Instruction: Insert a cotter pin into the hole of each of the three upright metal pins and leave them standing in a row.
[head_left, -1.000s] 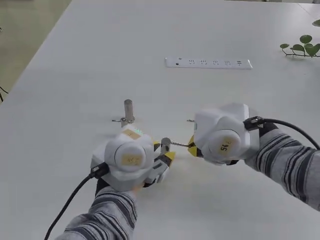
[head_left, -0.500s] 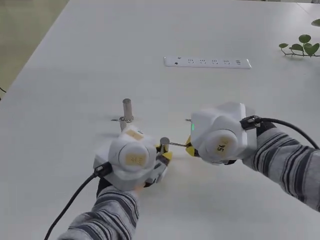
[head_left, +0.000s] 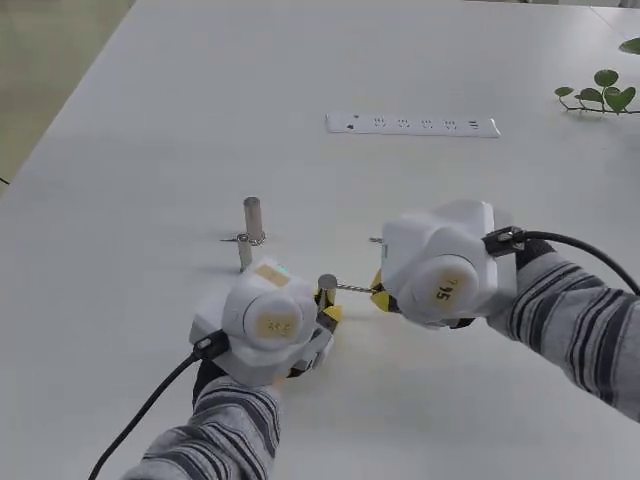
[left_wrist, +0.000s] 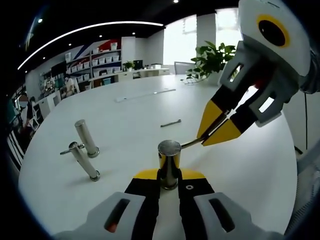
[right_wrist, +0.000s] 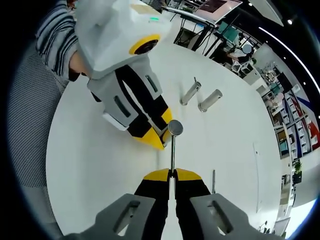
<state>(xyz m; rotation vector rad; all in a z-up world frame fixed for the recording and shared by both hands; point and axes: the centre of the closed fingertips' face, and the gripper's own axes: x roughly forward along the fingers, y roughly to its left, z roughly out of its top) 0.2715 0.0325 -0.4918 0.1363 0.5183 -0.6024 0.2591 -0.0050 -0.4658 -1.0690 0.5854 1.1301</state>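
An upright metal pin (left_wrist: 169, 150) on the table (head_left: 300, 80) is clamped by the left hand-held gripper (left_wrist: 170, 179), steadying it so the cotter pin (right_wrist: 172, 152), pinched in the right hand-held gripper (right_wrist: 171, 173), can be aimed at its hole.

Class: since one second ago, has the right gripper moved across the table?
No. Against the power strip the right gripper holds its place; both drift slightly left together, so the camera shifted.

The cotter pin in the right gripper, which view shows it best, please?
Right gripper view: the cotter pin spans from shut jaws to the metal pin. Left gripper view shows a short stub; head view, a thin line.
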